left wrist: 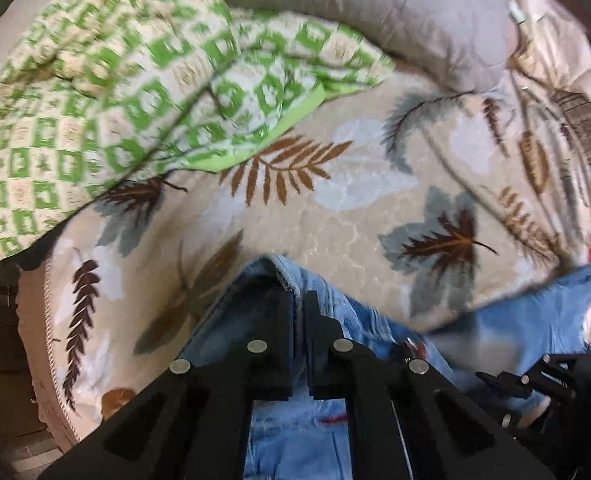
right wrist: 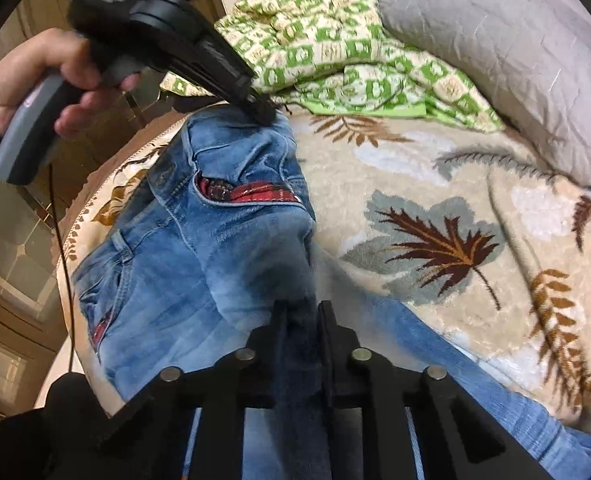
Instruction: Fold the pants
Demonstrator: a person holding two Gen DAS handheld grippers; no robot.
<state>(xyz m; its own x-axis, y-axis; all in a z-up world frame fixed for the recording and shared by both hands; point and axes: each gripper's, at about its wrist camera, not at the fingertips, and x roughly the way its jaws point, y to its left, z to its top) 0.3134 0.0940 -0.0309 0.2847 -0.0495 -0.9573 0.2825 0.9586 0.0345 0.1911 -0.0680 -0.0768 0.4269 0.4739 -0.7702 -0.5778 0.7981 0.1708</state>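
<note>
Right tongs (right wrist: 301,312) at bottom centre of right wrist view, clamped on denim fold. Left tongs (left wrist: 297,300) pinched shut on waistband edge of jeans (right wrist: 199,240), upper middle of that frame. One pair of jeans, spread lower left on leaf-print blanket (right wrist: 435,184), close to bed edge at left. Open blanket at centre right. One green checked quilt (right wrist: 335,48), one grey pillow (right wrist: 495,52) along top.
</note>
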